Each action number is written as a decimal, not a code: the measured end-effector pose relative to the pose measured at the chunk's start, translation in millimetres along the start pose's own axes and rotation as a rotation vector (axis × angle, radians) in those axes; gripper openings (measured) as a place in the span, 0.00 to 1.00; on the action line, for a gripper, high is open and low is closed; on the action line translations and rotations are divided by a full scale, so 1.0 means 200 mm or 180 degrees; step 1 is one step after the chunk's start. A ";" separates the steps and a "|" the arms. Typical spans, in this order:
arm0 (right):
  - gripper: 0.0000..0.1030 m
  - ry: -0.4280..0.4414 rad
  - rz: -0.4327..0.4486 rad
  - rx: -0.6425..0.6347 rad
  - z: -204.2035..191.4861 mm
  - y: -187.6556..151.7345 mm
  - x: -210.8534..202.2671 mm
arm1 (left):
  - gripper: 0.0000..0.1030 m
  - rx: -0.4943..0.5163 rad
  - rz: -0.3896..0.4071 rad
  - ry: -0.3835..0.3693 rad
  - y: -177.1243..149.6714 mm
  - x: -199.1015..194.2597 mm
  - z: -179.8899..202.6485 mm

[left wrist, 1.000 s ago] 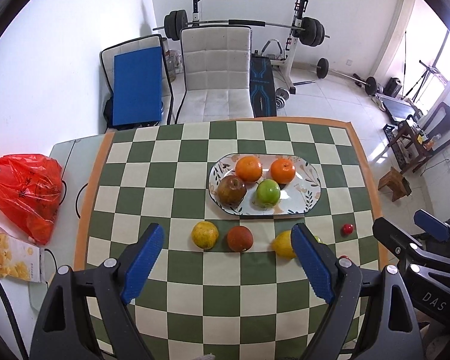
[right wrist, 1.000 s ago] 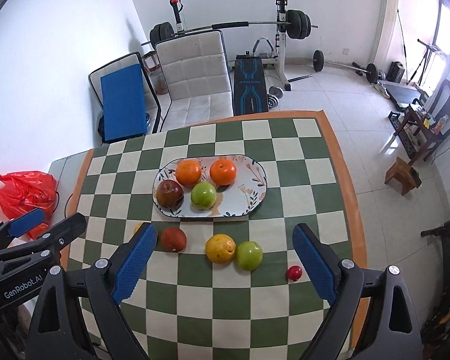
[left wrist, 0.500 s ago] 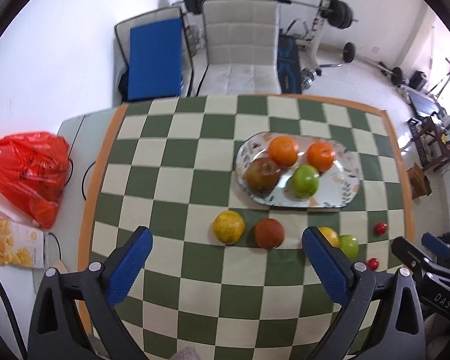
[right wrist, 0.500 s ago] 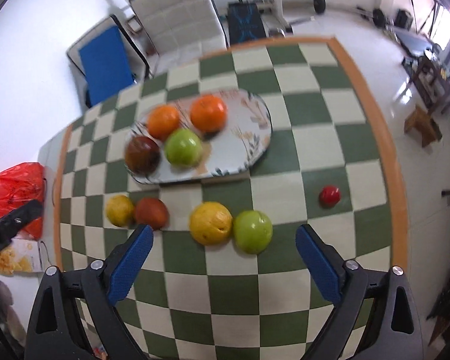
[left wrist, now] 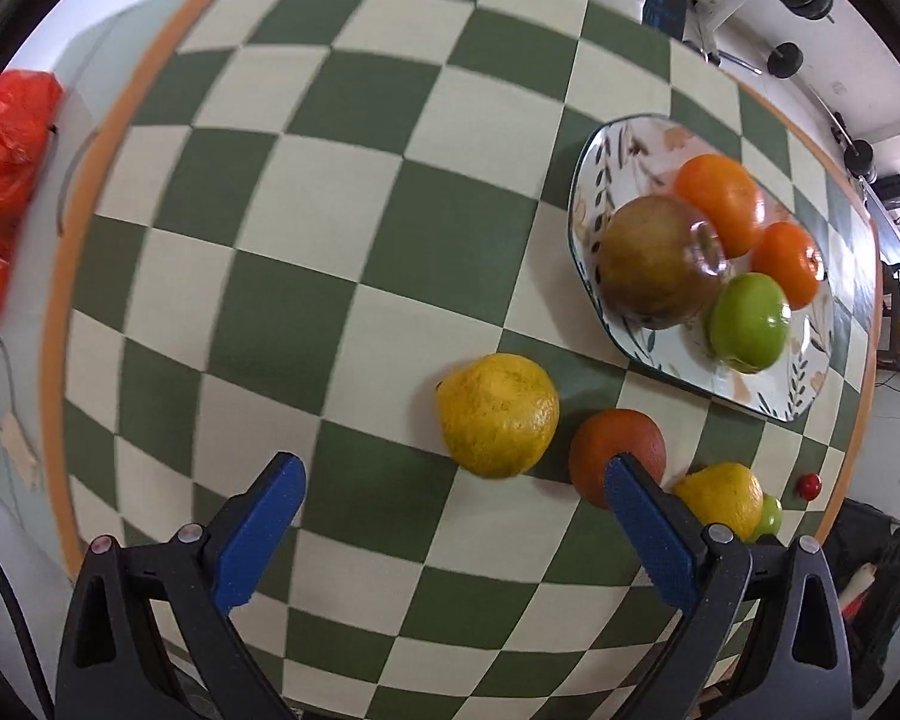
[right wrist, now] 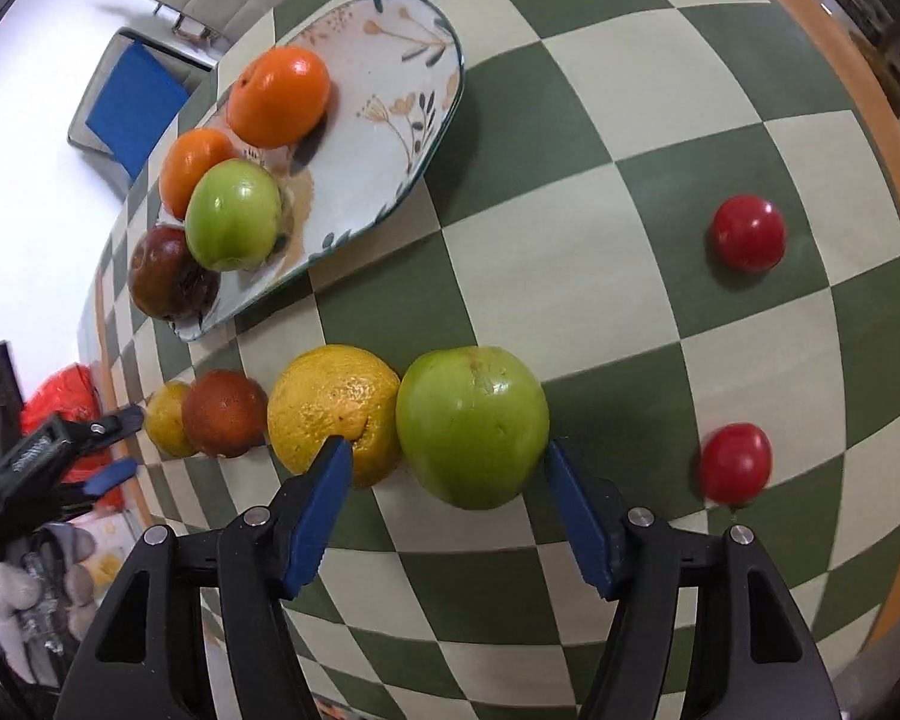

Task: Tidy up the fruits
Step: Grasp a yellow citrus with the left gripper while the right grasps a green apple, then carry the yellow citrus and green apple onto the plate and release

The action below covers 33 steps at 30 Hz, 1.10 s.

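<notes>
Both tongs gape empty; right tongs [right wrist: 444, 459] straddle green apple [right wrist: 473, 425], yellow citrus [right wrist: 333, 408] seemingly touching it.

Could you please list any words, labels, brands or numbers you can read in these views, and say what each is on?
No text can be read.
Marking on the left gripper body, in the right wrist view: too blurred to read.
Print on the packet beyond the table edge: too small and blurred.
Plate: leaf and flower pattern only, no words.
</notes>
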State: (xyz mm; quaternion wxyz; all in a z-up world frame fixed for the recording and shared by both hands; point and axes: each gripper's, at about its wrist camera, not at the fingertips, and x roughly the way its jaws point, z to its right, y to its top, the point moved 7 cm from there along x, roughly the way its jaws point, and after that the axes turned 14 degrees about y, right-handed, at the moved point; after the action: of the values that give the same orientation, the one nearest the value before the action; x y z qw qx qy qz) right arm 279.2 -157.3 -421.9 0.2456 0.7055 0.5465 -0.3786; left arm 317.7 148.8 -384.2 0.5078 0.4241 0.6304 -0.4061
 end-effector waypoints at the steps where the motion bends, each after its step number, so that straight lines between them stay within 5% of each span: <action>1: 0.67 0.0011 0.0006 -0.0006 0.00 0.02 0.01 | 0.99 0.0019 -0.0050 -0.0027 0.01 0.04 0.02; 7: 0.66 -0.0079 0.0032 0.0031 0.03 0.06 0.03 | 0.99 0.0165 -0.0278 -0.0174 0.03 0.22 0.14; 9: 0.66 -0.0086 0.0007 0.0053 0.03 0.06 0.05 | 0.85 0.0152 -0.0253 -0.0211 0.04 0.23 0.15; 11: 0.66 -0.0069 -0.0042 0.0089 0.05 0.07 0.09 | 0.54 0.0194 -0.0291 -0.0193 0.03 0.25 0.15; 15: 0.55 0.0016 -0.0060 0.0009 0.00 0.10 0.15 | 0.54 0.0334 -0.0219 -0.0046 -0.02 0.25 0.16; 27: 0.56 -0.0389 -0.0349 -0.0592 -0.16 -0.06 0.21 | 0.53 0.0391 -0.0141 -0.0017 -0.46 0.20 0.13; 33: 0.58 -0.0333 -0.0346 -0.0533 -0.12 -0.04 0.23 | 0.53 0.0448 -0.0010 0.0059 -0.52 0.19 0.16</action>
State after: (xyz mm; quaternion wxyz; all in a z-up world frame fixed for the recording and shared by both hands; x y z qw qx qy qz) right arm 283.6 -109.8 -443.5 0.3110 0.6311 0.6001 -0.3807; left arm 223.5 90.4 -418.6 0.4702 0.4615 0.6057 -0.4463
